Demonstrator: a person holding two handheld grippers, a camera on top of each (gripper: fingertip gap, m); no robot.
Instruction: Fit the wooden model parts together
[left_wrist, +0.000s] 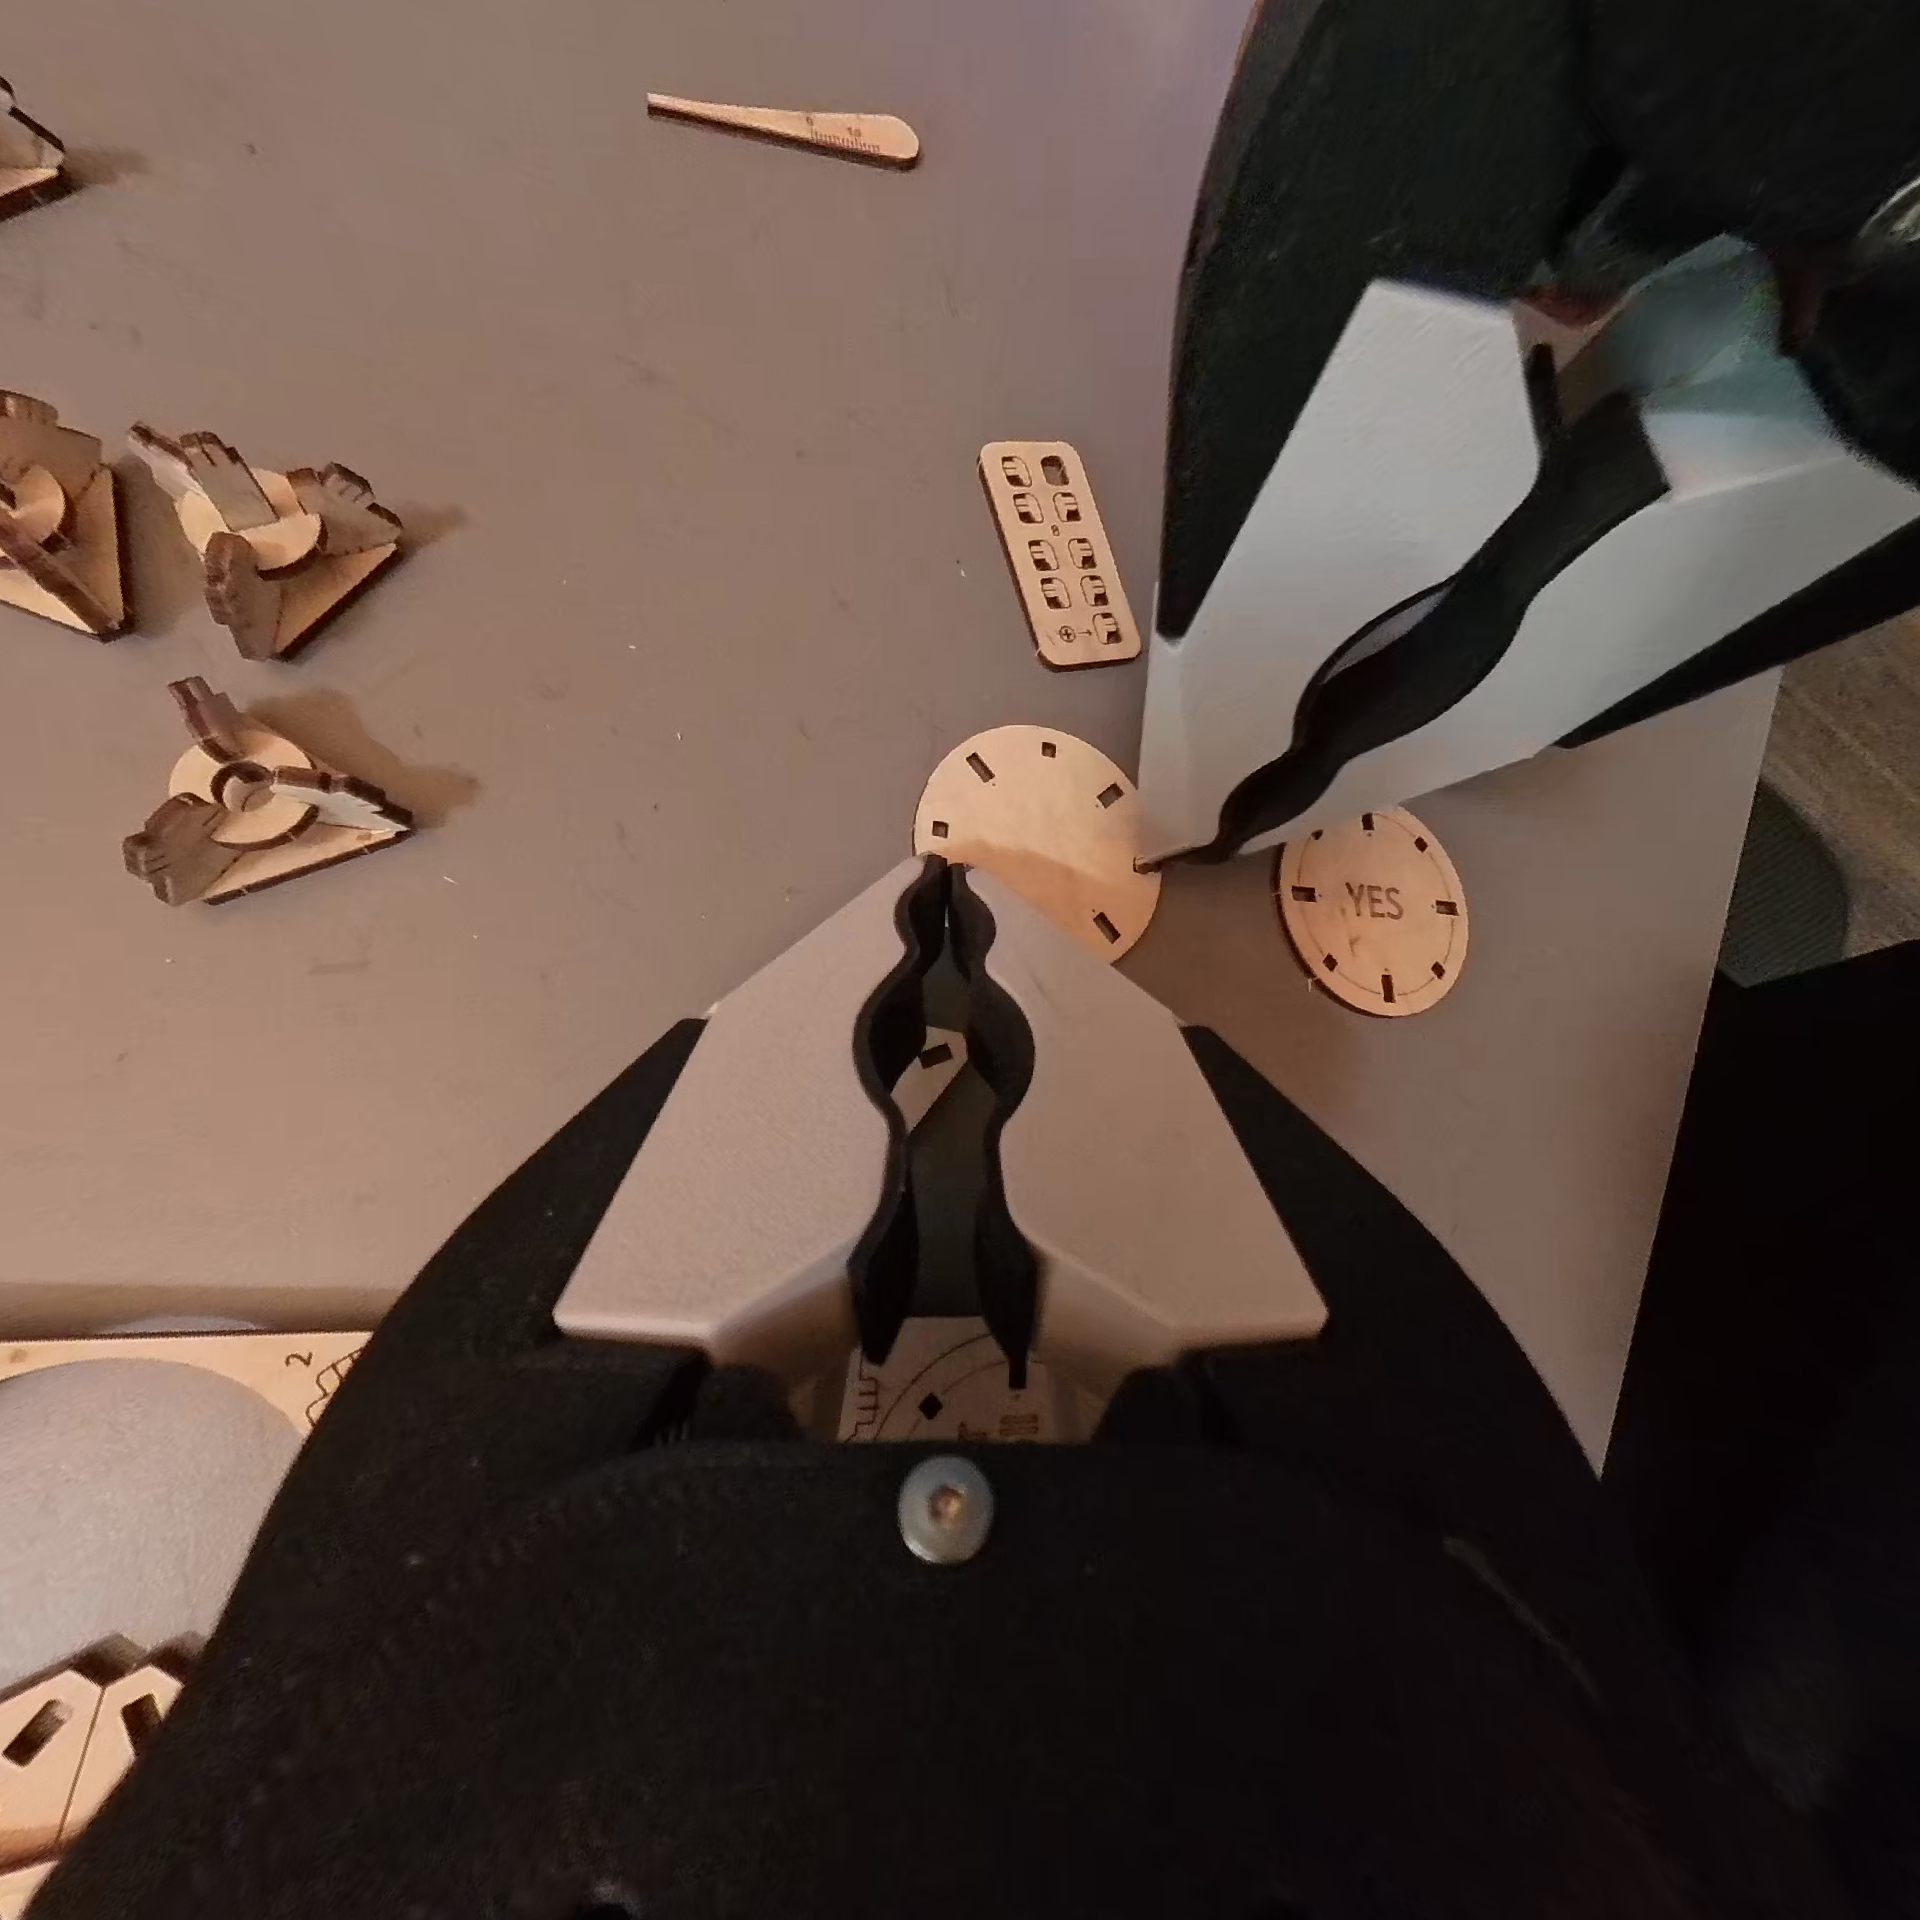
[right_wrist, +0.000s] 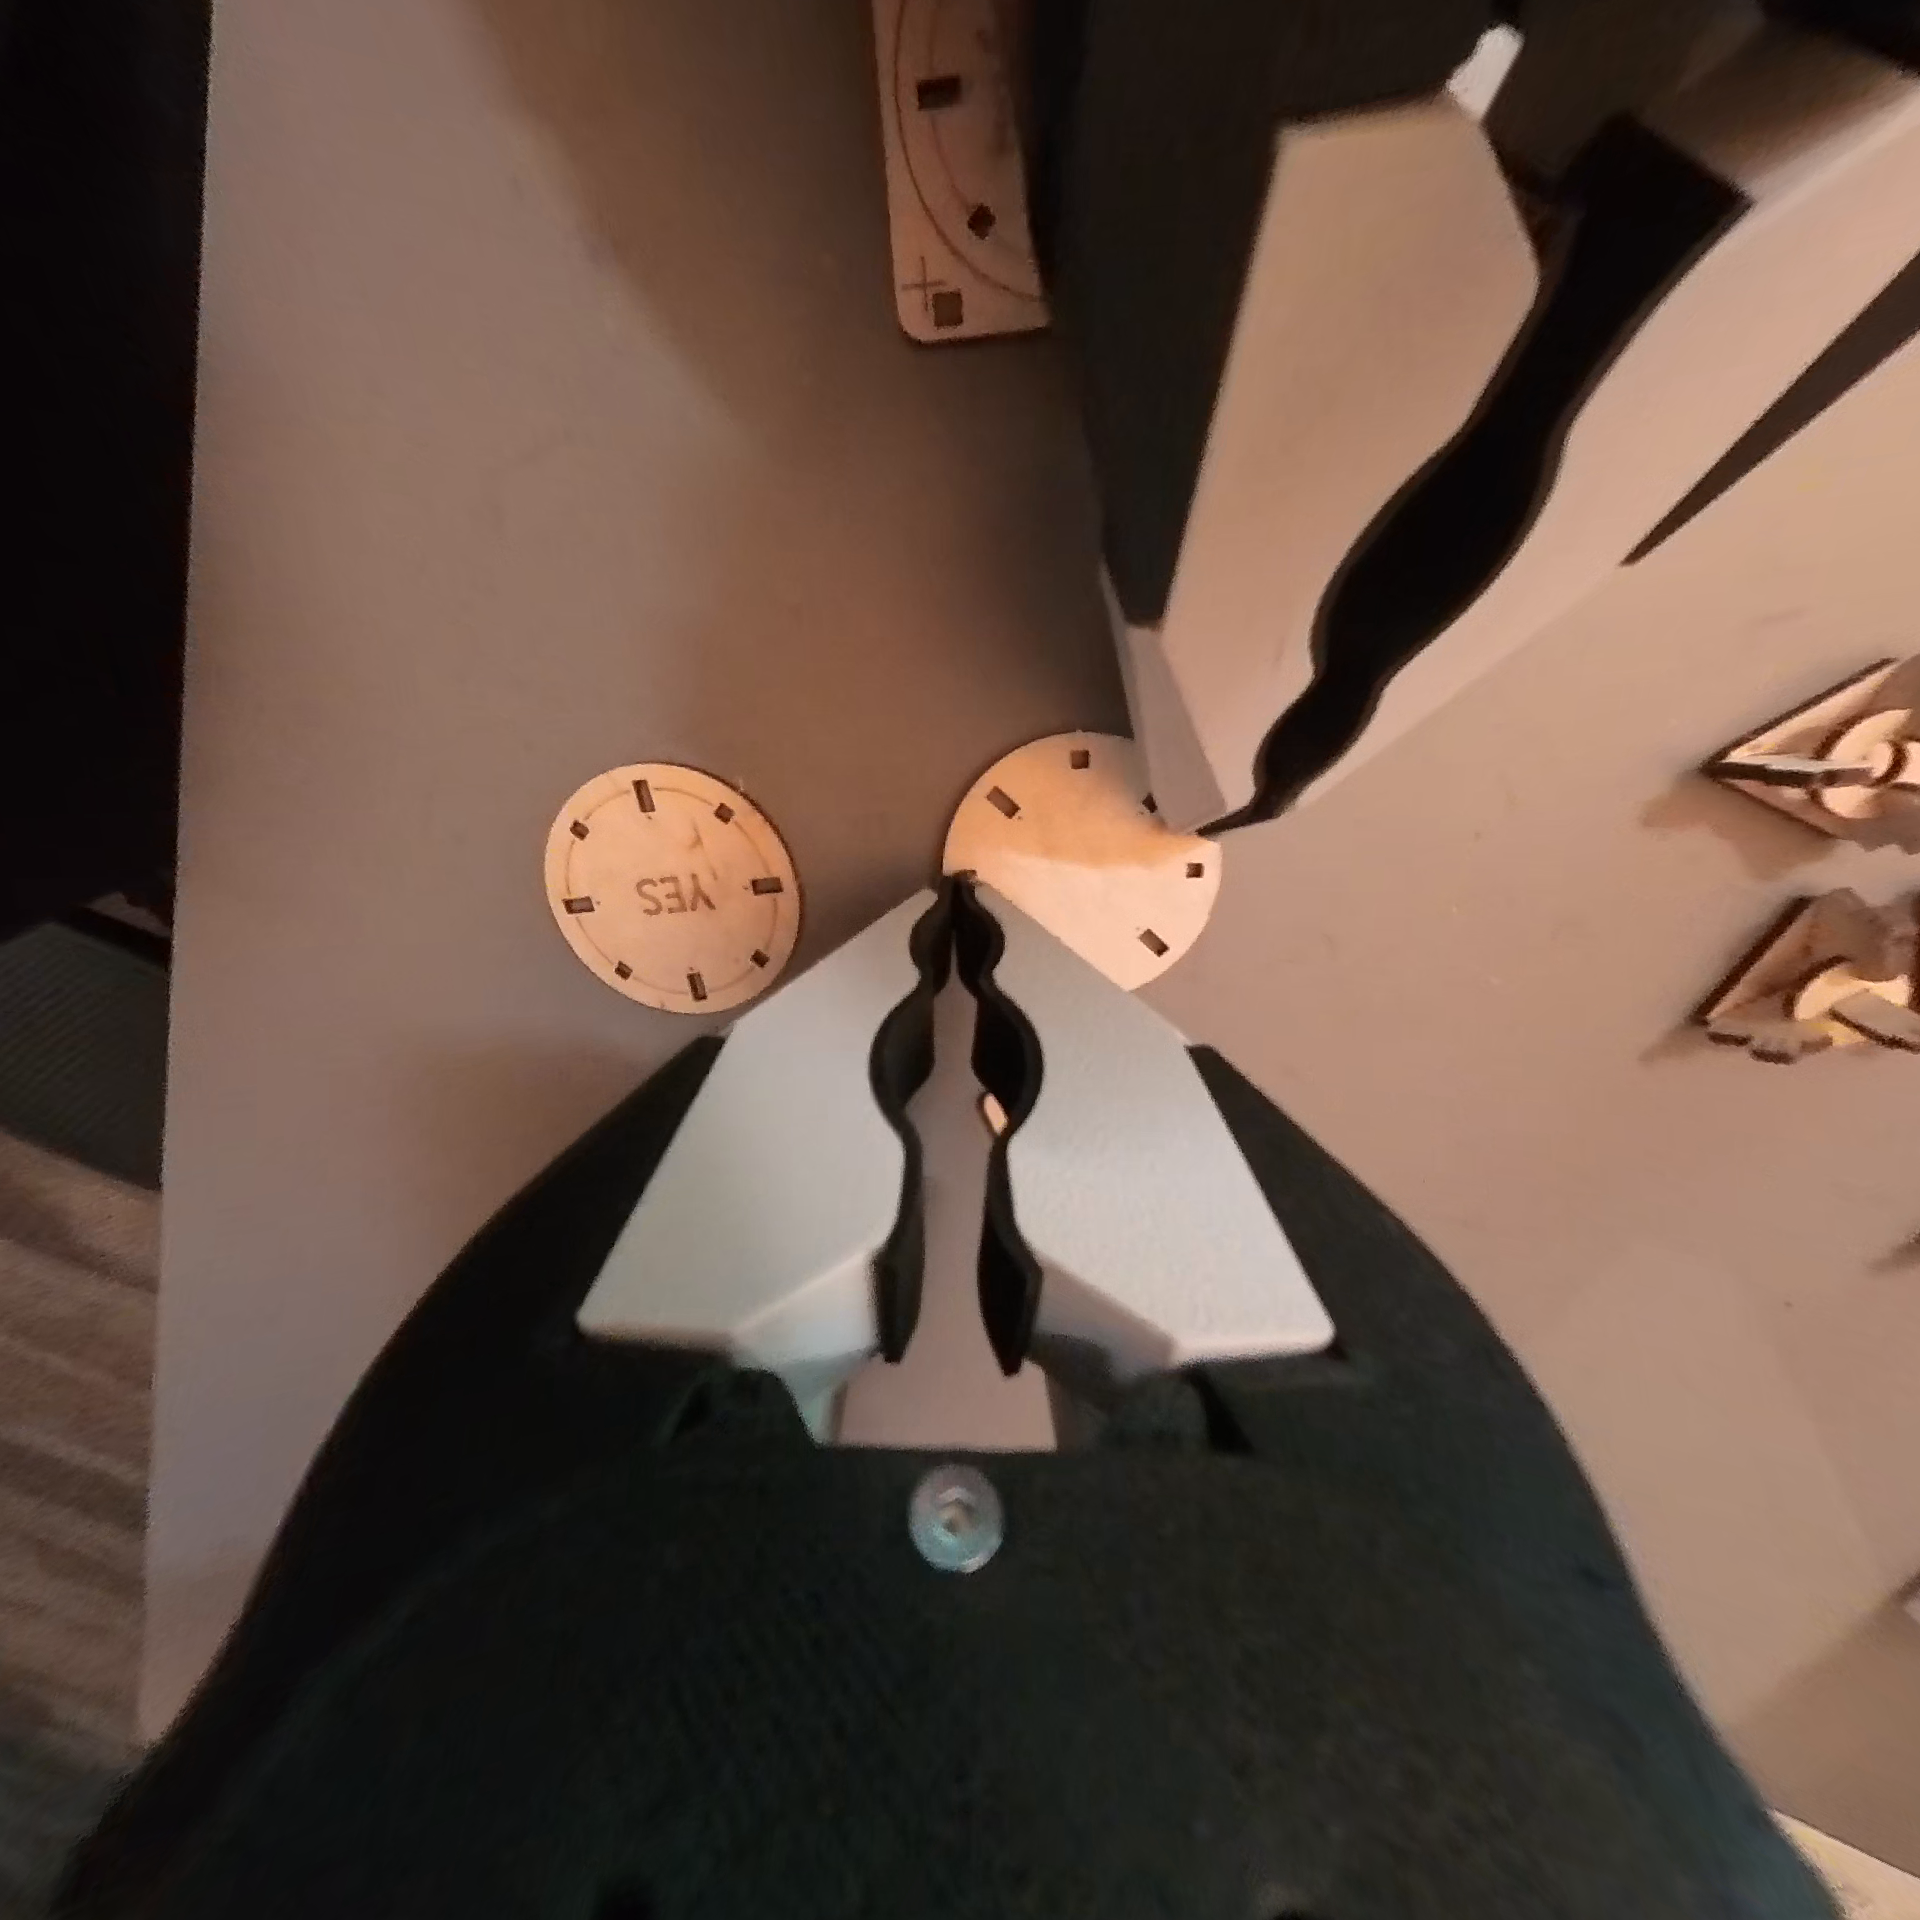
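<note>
Grey table (left_wrist: 520, 312) carries wooden parts. Left gripper (left_wrist: 948, 868) and right gripper (right_wrist: 954, 883) both pinch the plain slotted wooden disc (left_wrist: 1039, 821), jaws narrow on its rim at 7 and 3 o'clock. Engraved disc (left_wrist: 1371, 914) just beside, 3 o'clock. Small rectangular plate (left_wrist: 1058, 556) at 12.

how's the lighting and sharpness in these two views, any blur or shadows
Left wrist view: dim, warm light; the right gripper is motion-blurred at its upper end, the wooden disc sharp. Right wrist view: dark, with the left gripper casting a shadow across the disc; wide-angle bending at the edges.
</note>
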